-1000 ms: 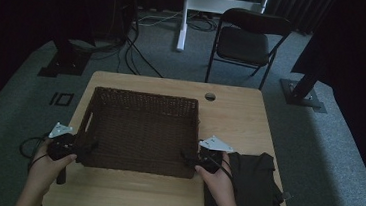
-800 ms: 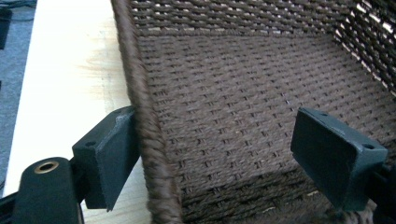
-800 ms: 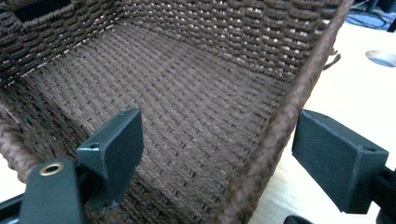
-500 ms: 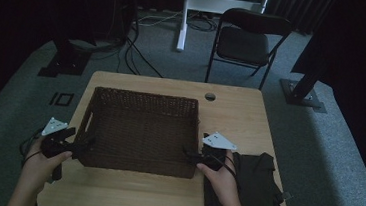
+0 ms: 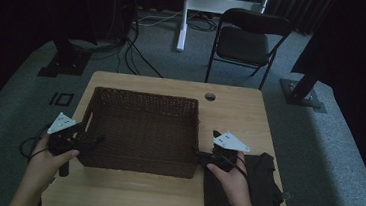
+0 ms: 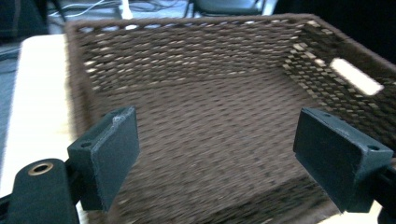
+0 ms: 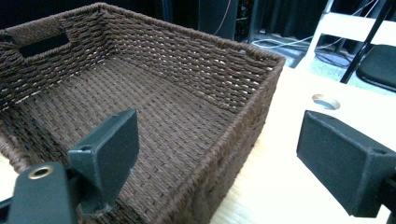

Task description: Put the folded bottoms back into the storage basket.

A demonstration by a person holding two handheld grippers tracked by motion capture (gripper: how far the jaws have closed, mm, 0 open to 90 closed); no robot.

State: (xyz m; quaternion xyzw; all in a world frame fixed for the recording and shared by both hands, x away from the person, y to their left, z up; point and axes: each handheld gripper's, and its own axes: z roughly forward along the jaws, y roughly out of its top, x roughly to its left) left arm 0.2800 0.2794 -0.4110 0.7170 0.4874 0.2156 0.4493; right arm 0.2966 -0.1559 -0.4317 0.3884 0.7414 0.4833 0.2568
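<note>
A dark brown woven basket stands empty in the middle of the wooden table. My left gripper hovers at the basket's near left corner. In the left gripper view its jaws have just been opening; the left gripper stands open over the basket's inside, gripping nothing. At the near right corner my right gripper has also just been opening. In the right gripper view the right gripper stands open above the basket's right wall, and the pads touch nothing.
A dark folded cloth lies on the table's near right corner, under my right hand. A round cable hole sits at the far edge. Behind the table stand a black folding chair and a white desk leg.
Both grippers have lifted a little at the basket's near corners, the right one drifting slightly outward. The basket has stayed in place.
</note>
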